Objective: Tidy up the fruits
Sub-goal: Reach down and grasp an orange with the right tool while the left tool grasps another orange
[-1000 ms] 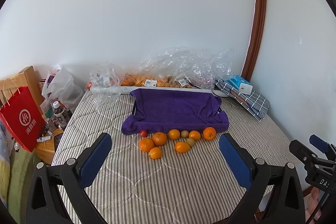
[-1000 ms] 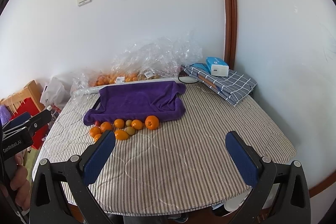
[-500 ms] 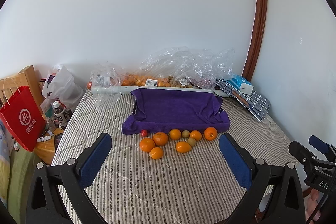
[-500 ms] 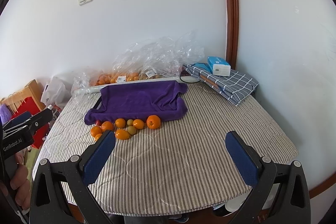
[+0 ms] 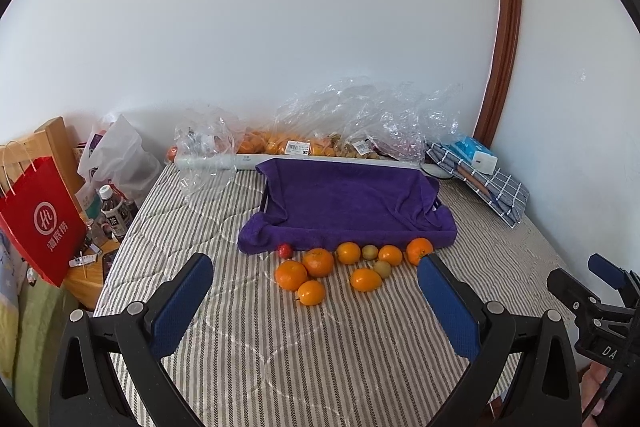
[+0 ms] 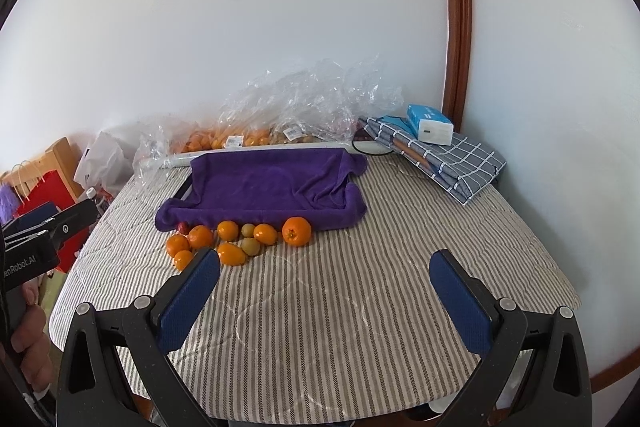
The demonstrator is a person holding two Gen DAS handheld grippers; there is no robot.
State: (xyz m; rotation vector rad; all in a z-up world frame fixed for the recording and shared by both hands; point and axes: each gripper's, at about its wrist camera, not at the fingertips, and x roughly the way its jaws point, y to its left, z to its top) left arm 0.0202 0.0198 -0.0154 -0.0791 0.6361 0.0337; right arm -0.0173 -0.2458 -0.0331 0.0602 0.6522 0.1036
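Several oranges (image 5: 318, 262) (image 6: 297, 230), two small green fruits (image 5: 369, 251) (image 6: 251, 246) and a small red fruit (image 5: 285, 250) (image 6: 183, 227) lie in a loose cluster on the striped table cover, just in front of a tray draped with a purple towel (image 5: 352, 201) (image 6: 268, 187). My left gripper (image 5: 314, 301) is open and empty, above the table in front of the fruit. My right gripper (image 6: 324, 297) is open and empty, to the right of the fruit and nearer the table's front edge. Each gripper shows at the edge of the other's view.
Clear plastic bags with more oranges (image 5: 276, 147) (image 6: 240, 137) lie along the back wall. A checked cloth with a blue tissue box (image 5: 476, 155) (image 6: 430, 123) sits at the back right. A red paper bag (image 5: 40, 219) and bottles (image 5: 114, 215) stand left of the table.
Both grippers have drifted slightly forward toward the fruit. Both stay open and nothing on the table has moved.
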